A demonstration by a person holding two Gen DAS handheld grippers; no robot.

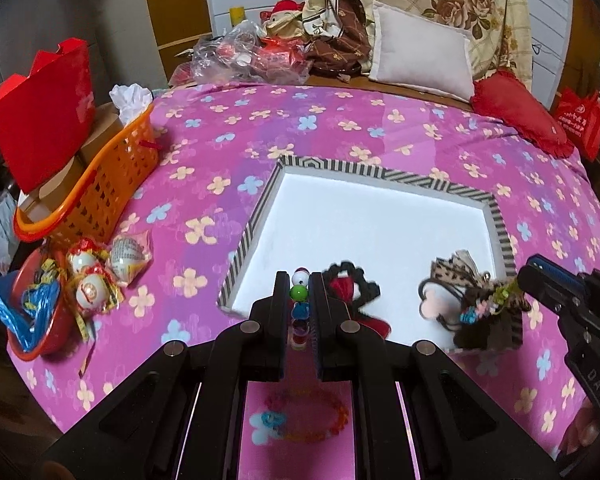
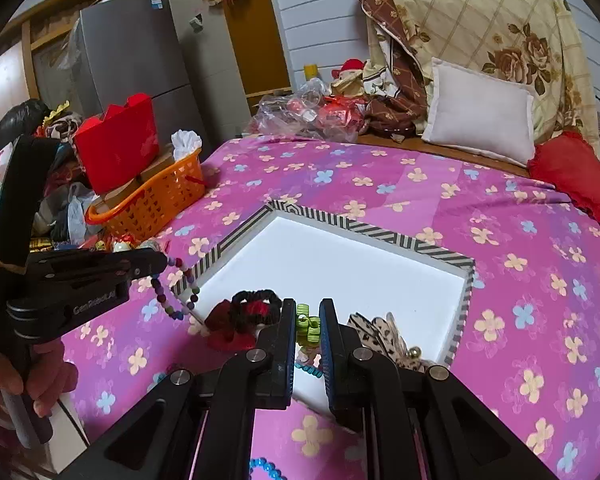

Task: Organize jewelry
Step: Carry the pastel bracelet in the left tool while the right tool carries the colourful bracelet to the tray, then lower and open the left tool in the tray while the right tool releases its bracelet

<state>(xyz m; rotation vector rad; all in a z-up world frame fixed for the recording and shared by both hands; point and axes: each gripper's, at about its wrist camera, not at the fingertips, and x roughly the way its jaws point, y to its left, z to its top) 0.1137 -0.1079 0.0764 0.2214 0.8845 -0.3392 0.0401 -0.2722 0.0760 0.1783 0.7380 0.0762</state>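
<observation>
The left claw [image 1: 300, 296] was clamped on a string of coloured beads [image 1: 299, 300], a white bead and a green one poking up between its fingers, the rest of the strand drooping below. From the right wrist view the same beaded string [image 2: 168, 300] hung in a loop from the claw tip, dangling just outside the near-left corner of the tray [image 2: 466, 304] over the bedspread [image 2: 520, 240].

The right claw [image 2: 307, 322] was pinched on a green ribbon piece [image 2: 308, 326], part of a small trinket cluster with teal beads lower down. In the left wrist view that claw [image 1: 518, 282] reached in from the right, the bundle of green, blue and pink bits [image 1: 484, 306] at its tip, over the tray's near-right corner.

The tray, white inside with a black-and-white striped rim [image 1: 256, 224], sat on the pink flowered bedspread. Inside it near the front edge lay a black scrunchie with red cloth [image 1: 350, 286] and a leopard-print bow piece [image 1: 456, 272]. Most of the white floor behind them was bare.

Another beaded bracelet [image 1: 312, 416], blurred, lay on the bedspread beneath the left claw, outside the tray. A blue bead strand [image 2: 266, 466] showed at the bottom edge under the right claw.

Off to the left stood an orange basket [image 1: 112, 168] and a red bag [image 1: 44, 120].
</observation>
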